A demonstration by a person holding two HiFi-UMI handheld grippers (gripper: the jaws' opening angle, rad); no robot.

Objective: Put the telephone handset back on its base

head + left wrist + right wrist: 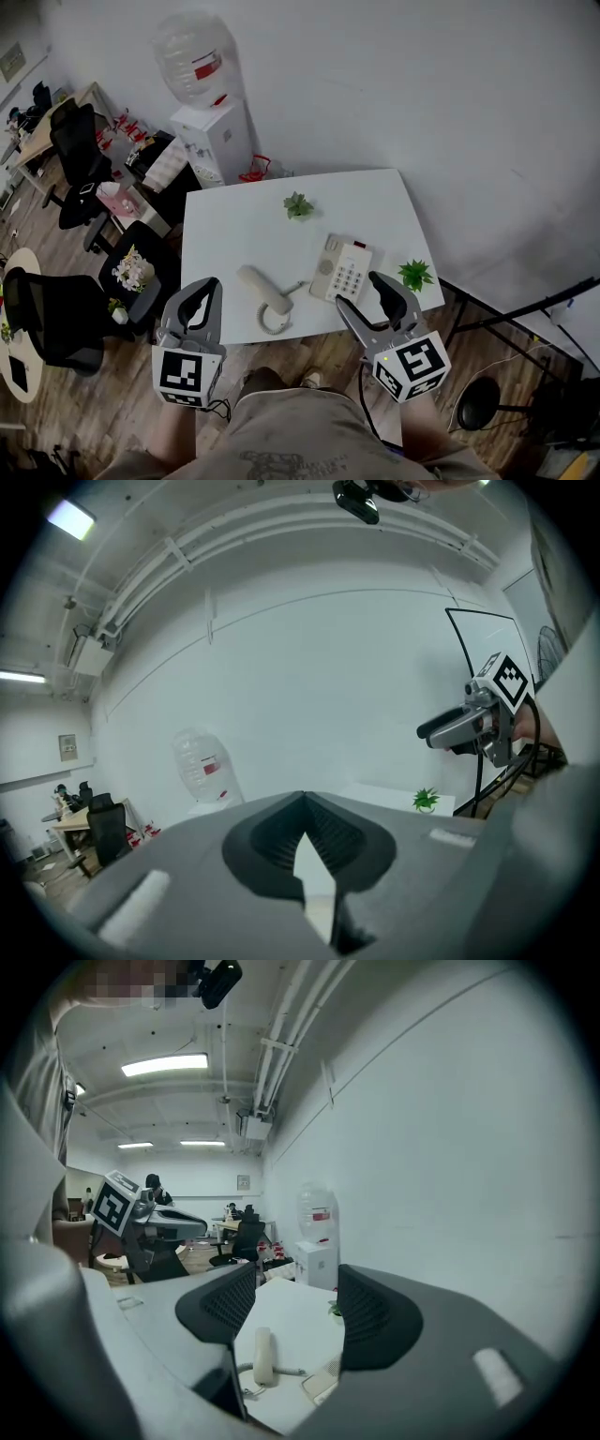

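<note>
Place: was an office | water dispenser (214, 141) stood by wall | black swivel chairs (77, 155) sat at desks (39, 139) | strip lights (164, 1064) ran overhead | desk telephone (343, 269) lay on white table (234, 225)

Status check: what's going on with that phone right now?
Left gripper shut, empty; right gripper open, empty. Handset off base, lying on table beside it. Nothing in the way.

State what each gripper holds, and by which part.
Nothing. Left gripper is shut and empty, right gripper open and empty; the handset lies on the table.
</note>
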